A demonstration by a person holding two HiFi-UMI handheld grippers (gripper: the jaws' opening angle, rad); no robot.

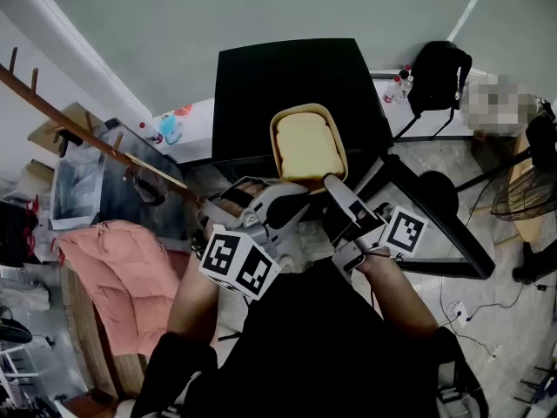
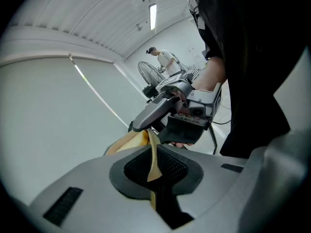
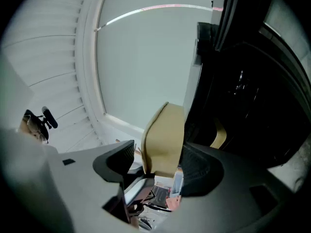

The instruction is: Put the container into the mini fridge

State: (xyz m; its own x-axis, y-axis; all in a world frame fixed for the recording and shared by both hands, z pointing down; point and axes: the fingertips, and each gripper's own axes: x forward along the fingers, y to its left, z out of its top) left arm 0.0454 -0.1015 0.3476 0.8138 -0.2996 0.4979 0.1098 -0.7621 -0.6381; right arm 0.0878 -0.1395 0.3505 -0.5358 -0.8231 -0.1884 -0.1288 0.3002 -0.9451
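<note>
A beige, open-topped container [image 1: 307, 146] hangs in front of the black mini fridge [image 1: 287, 85], whose door [image 1: 439, 225] swings open to the right. My left gripper [image 1: 277, 192] is shut on the container's near rim; in the left gripper view the thin rim [image 2: 151, 149] is pinched between the pads of that gripper [image 2: 154, 171]. My right gripper [image 1: 338, 188] stands open at the container's near right corner. In the right gripper view the container [image 3: 165, 140] sits between the spread jaws of this gripper [image 3: 158, 165], with a gap on the left side. The fridge's dark inside [image 3: 243, 96] lies just beyond.
A pink cloth [image 1: 113, 268] lies on a wooden bench at the left, beside a glass-topped table [image 1: 104, 181] and a wooden rack [image 1: 78, 120]. A black bag on a stand [image 1: 439, 72] and a floor fan [image 1: 522, 190] are at the right.
</note>
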